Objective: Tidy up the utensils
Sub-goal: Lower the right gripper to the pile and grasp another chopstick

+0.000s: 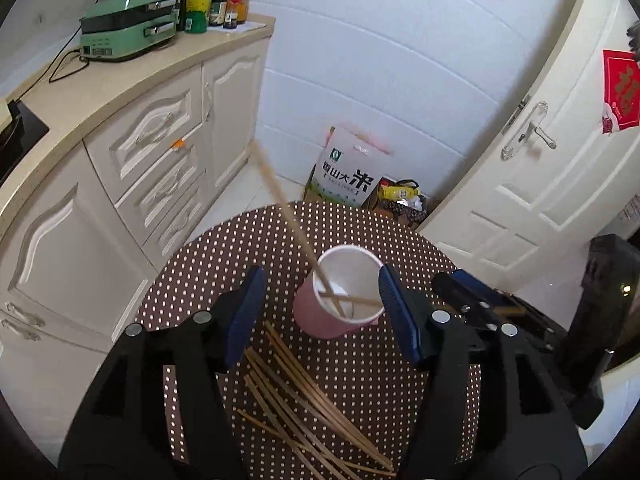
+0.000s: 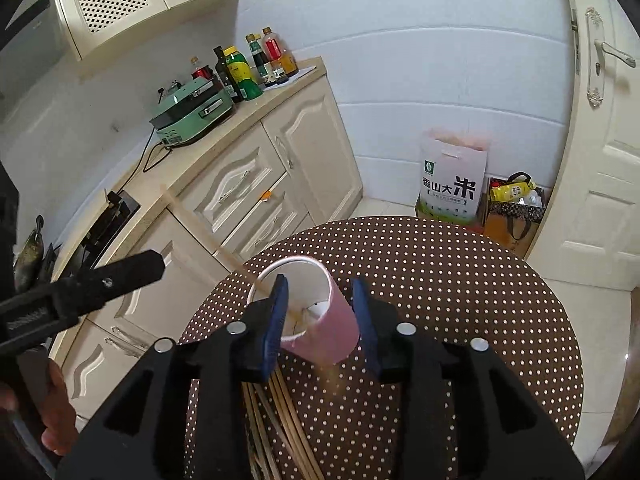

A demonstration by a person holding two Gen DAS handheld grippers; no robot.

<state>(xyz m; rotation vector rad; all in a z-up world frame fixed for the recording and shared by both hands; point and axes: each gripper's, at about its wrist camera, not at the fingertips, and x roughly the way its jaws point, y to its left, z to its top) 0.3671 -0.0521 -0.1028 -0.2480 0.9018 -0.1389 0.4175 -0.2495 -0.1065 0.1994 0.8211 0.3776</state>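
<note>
Pink paper cup (image 1: 340, 292) near the polka-dot round surface's (image 1: 380, 380) centre holds thin, light, stiff wooden chopsticks (image 1: 288, 208); more chopsticks (image 1: 304, 392) lie loose toward the near edge. Left gripper (image 1: 320, 312) and right gripper (image 2: 320, 320): jaws released, empty. Probably best pinched mid-shaft.

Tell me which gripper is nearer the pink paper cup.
Right. The right gripper straddles the pink paper cup, jaws open on either side. The left gripper is open too, with the cup just ahead, nearer its right finger.
</note>
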